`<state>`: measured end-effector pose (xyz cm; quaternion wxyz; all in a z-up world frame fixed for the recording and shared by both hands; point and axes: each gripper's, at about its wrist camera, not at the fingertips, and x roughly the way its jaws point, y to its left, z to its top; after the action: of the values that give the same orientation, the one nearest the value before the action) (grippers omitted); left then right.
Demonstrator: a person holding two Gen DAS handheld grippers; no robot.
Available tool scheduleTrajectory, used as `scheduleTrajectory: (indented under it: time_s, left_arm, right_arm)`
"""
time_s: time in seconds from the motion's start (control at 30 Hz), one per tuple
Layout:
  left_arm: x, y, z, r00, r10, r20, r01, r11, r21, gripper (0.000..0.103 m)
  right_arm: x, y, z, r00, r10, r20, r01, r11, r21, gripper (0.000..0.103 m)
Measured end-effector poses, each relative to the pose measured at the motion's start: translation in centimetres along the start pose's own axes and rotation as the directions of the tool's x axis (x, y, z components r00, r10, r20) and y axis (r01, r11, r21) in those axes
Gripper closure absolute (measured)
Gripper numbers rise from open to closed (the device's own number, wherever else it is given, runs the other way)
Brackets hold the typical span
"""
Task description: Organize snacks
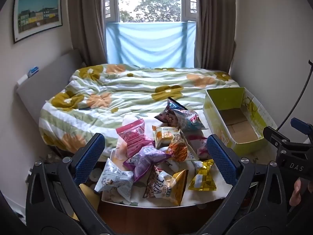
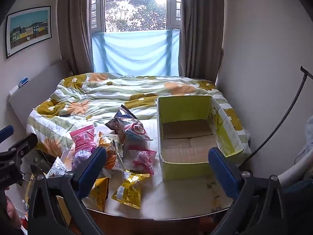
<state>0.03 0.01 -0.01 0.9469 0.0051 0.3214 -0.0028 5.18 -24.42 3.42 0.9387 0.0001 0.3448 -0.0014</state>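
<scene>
Several snack bags lie in a loose pile on a white table top (image 1: 207,197): a pink bag (image 1: 132,137), a purple bag (image 1: 145,159), a gold bag (image 1: 203,176), a dark bag (image 1: 172,113). An empty green cardboard box (image 1: 236,121) stands to their right. My left gripper (image 1: 156,156) is open and empty, held above the near side of the pile. My right gripper (image 2: 156,168) is open and empty, held before the box (image 2: 187,137), with the gold bag (image 2: 130,189) at its lower left.
A bed with a flowered quilt (image 1: 125,90) lies behind the table, under a window with curtains. A grey headboard (image 1: 49,78) stands at the left wall. A black cable (image 2: 283,117) hangs at the right wall. The table's near edge (image 2: 156,218) is rounded.
</scene>
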Motion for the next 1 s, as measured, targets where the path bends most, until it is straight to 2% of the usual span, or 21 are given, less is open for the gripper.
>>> scheduleTrajectory:
  time_s: [0.13,0.17,0.3,0.53,1.0]
  left_arm:
    - [0.4,0.4,0.2,1.0,-0.007,-0.019,0.007,1.0,-0.008,0.001]
    - [0.2,-0.1,0.2,1.0,0.019,-0.002,-0.019,1.0,0.02,0.001]
    - [0.3,-0.7,0.2,0.999,0.044,0.002,-0.045,0.999,0.028,0.001]
    - [-0.8,-0.8,-0.3,0.999,0.047,0.027,-0.047,0.999,0.012,0.001]
    - [-0.9,-0.9,-0.2,0.999,0.039,0.018,-0.039,0.999,0.0,0.001]
  right_arm:
    - [0.0,-0.5,0.1,1.0,0.002,-0.004,-0.002,1.0,0.004,0.0]
    - [0.0,-0.6,0.0,1.0,0.002,-0.004,-0.002,1.0,0.003,0.0]
    - [0.0,-0.7,-0.1,1.0,-0.008,-0.005,0.008,1.0,0.005,0.0]
    - [0.0,-0.8,0.4,1.0,-0.009,-0.006,0.009,1.0,0.001,0.0]
    - [-0.2,-0.6,0.4,1.0,-0.009,-0.007,0.009,1.0,-0.001,0.0]
